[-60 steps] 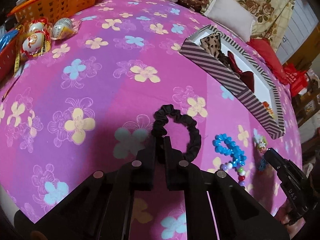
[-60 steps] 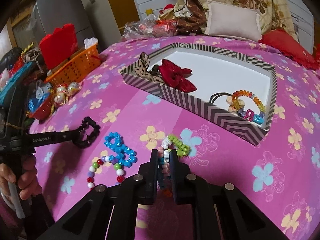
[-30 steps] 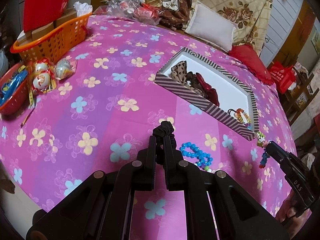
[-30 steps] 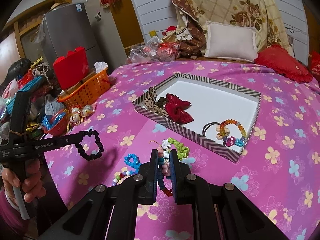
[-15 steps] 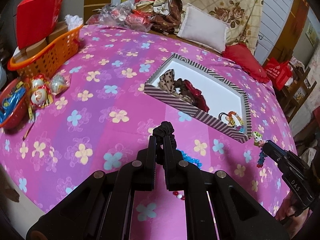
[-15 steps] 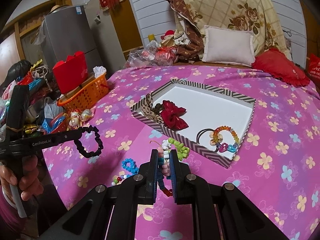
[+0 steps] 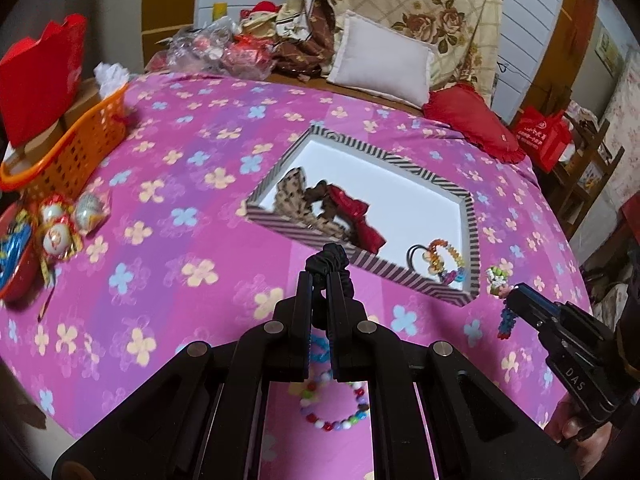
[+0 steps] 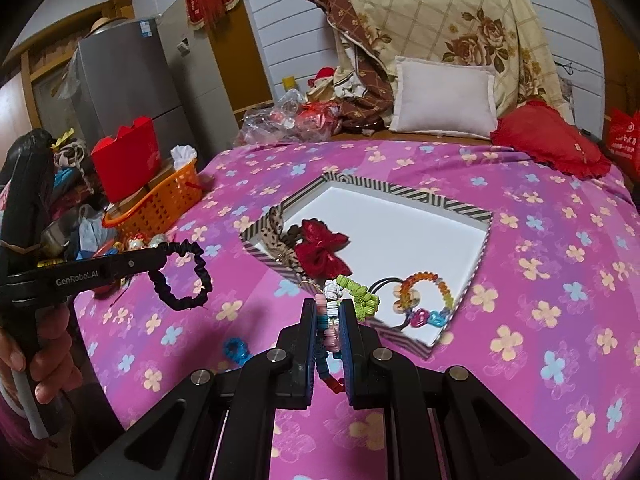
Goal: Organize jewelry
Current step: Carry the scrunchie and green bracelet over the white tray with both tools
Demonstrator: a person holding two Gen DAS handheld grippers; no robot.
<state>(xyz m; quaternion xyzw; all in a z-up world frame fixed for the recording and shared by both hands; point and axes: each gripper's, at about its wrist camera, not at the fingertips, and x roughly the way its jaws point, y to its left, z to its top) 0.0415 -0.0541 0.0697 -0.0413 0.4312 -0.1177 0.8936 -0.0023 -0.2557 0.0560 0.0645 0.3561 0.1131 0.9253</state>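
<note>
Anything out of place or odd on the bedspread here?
Two bracelets lie loose outside the striped tray: a blue one and a multicoloured one. Nothing looks spilled or damaged.

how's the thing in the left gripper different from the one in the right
The black scrunchie in the left gripper is one plain ruffled fabric loop; the multicoloured bead bracelet in the right gripper is pink, white, blue, green and red. The scrunchie hangs open; the bracelet dangles bunched. Both are clamped, lifted off the bedspread.

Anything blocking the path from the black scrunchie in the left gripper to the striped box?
Nothing visible. The black scrunchie hangs from the left gripper above bare bedspread, and the striped box is open-topped; only its low near wall lies between.
</note>
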